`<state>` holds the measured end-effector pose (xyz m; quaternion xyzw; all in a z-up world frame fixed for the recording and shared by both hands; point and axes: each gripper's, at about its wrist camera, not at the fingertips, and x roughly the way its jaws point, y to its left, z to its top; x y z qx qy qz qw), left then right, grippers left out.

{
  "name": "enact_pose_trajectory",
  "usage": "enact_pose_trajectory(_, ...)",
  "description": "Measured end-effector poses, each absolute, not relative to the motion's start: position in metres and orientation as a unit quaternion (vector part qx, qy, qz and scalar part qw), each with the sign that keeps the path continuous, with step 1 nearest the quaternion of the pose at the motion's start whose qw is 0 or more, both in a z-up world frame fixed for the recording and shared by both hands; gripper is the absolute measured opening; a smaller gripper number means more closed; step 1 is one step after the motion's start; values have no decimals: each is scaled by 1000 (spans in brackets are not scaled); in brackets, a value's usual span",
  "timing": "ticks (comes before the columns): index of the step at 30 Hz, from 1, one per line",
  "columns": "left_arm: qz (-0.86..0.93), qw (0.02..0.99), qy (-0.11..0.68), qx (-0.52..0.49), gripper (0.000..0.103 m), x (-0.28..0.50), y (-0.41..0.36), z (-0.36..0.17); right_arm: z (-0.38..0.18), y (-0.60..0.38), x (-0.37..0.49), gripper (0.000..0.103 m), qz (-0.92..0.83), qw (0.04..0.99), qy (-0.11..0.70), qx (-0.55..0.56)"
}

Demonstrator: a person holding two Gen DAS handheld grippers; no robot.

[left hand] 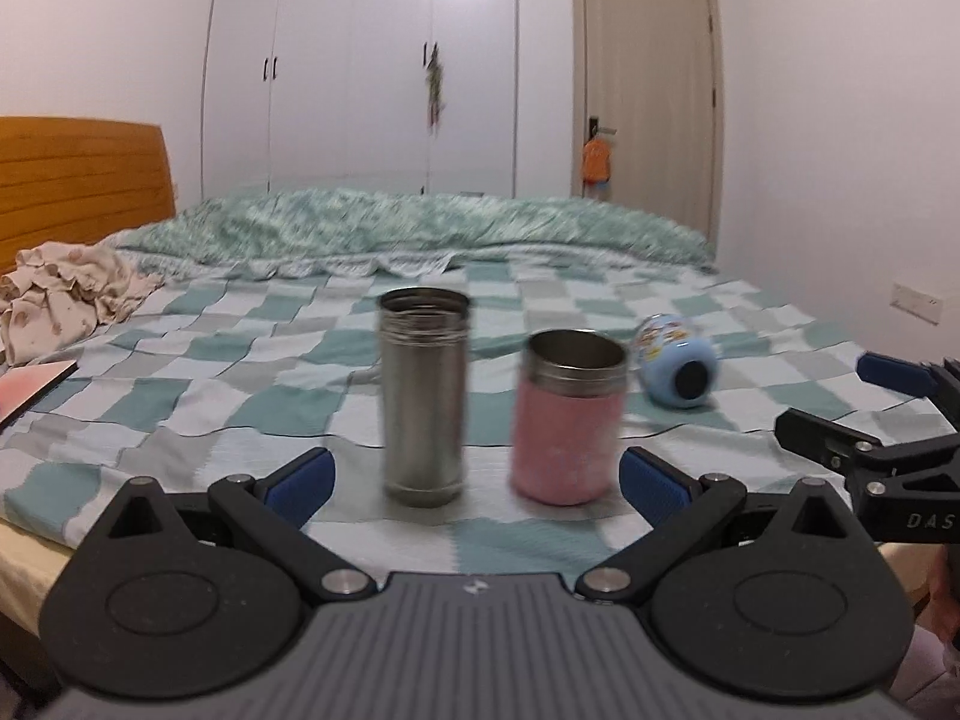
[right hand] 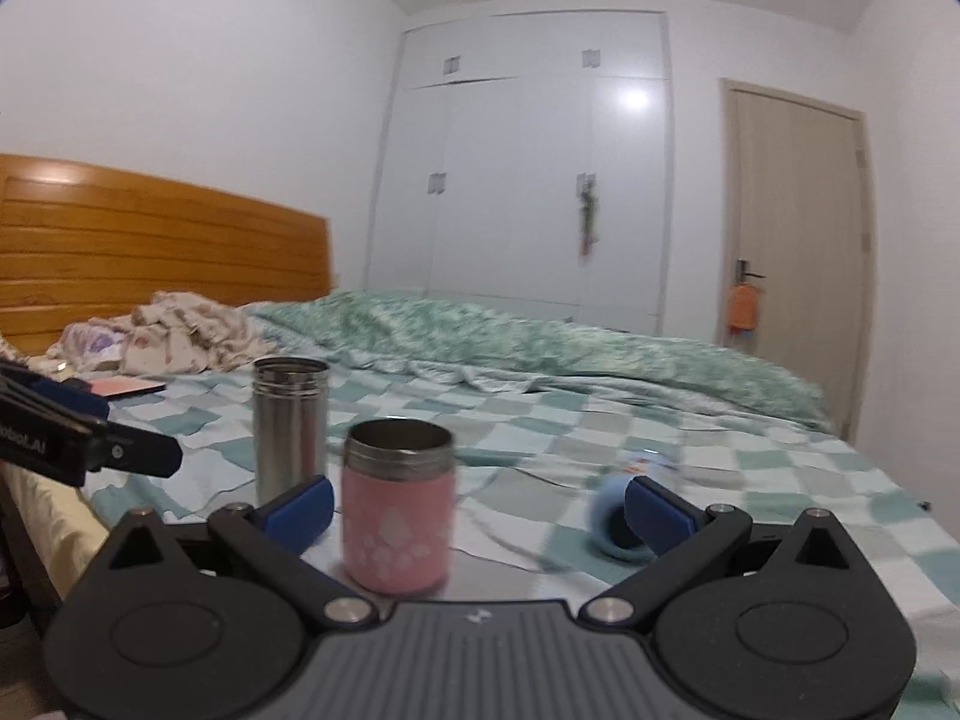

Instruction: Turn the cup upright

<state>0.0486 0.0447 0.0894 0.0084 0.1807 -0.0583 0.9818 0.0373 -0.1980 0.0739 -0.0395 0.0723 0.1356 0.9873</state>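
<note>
A tall steel cup point(left hand: 425, 396) stands upright on the checked bedspread, mouth up. A short pink cup point(left hand: 567, 417) with a steel rim stands upright to its right. A light blue cup point(left hand: 678, 367) lies on its side farther right, its dark base toward me. My left gripper point(left hand: 477, 483) is open and empty, just short of the two standing cups. My right gripper point(right hand: 477, 513) is open and empty; the pink cup point(right hand: 396, 507) stands between its fingers' line, the blue cup point(right hand: 612, 519) lies by its right finger point(right hand: 657, 513), and the steel cup point(right hand: 290, 423) stands behind its left finger.
The bed point(left hand: 240, 384) has a rumpled green quilt point(left hand: 420, 225) at the back, crumpled clothes point(left hand: 66, 294) and a pink book point(left hand: 30, 390) at the left. A wooden headboard point(right hand: 150, 240), white wardrobe point(right hand: 528, 168) and door point(right hand: 798, 228) stand behind.
</note>
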Motion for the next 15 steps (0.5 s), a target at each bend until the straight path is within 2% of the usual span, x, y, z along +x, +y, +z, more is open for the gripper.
enact_pose_trajectory(15,-45,991,126,-21,103,14,-7,25,13,-257,-38,103,40,996,76,-33)
